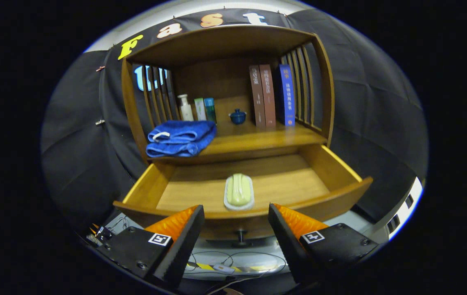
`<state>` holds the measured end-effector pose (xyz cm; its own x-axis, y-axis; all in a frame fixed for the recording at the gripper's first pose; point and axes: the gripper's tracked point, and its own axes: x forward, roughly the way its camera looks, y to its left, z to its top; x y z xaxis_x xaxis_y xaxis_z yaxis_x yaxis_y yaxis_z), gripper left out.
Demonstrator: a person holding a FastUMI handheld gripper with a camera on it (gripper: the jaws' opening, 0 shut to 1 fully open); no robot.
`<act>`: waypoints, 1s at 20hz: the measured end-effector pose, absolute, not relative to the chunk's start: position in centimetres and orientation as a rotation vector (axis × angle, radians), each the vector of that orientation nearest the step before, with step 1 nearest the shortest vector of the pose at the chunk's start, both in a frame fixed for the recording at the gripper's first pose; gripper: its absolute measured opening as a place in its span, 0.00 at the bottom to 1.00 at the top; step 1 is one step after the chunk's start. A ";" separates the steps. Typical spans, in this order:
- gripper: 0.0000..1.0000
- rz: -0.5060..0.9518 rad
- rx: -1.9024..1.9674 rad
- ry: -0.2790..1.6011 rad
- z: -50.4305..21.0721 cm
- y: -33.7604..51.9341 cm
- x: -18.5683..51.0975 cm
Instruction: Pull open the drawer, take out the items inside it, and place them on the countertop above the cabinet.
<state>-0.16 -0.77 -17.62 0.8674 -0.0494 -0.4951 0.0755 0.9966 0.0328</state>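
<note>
The wooden drawer (323, 164) stands pulled out from the cabinet. Inside it, near its front wall, lies a pale green soap on a white dish (238, 191). My gripper (236, 223) hovers open just in front of the drawer's front panel, with nothing between its fingers; the soap dish lies just ahead of them and slightly beyond the panel. The drawer's small dark knob (240, 236) shows between the fingers, below the panel. A folded blue towel (181, 138) rests on the countertop (266, 139) above the drawer, at its left end.
At the back of the countertop stand a white bottle (185, 108), two small boxes (205, 109), a dark blue lidded cup (238, 116) and three upright books (272, 96). Slatted wooden sides and a top board enclose the shelf. Cables (233, 266) lie on the floor below.
</note>
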 end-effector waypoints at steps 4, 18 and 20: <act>0.99 -0.058 0.059 0.528 -15.7 -0.6 5.1; 0.98 -0.118 0.033 1.032 -28.5 -2.7 13.1; 0.96 -0.114 0.023 1.080 -29.6 -2.6 12.9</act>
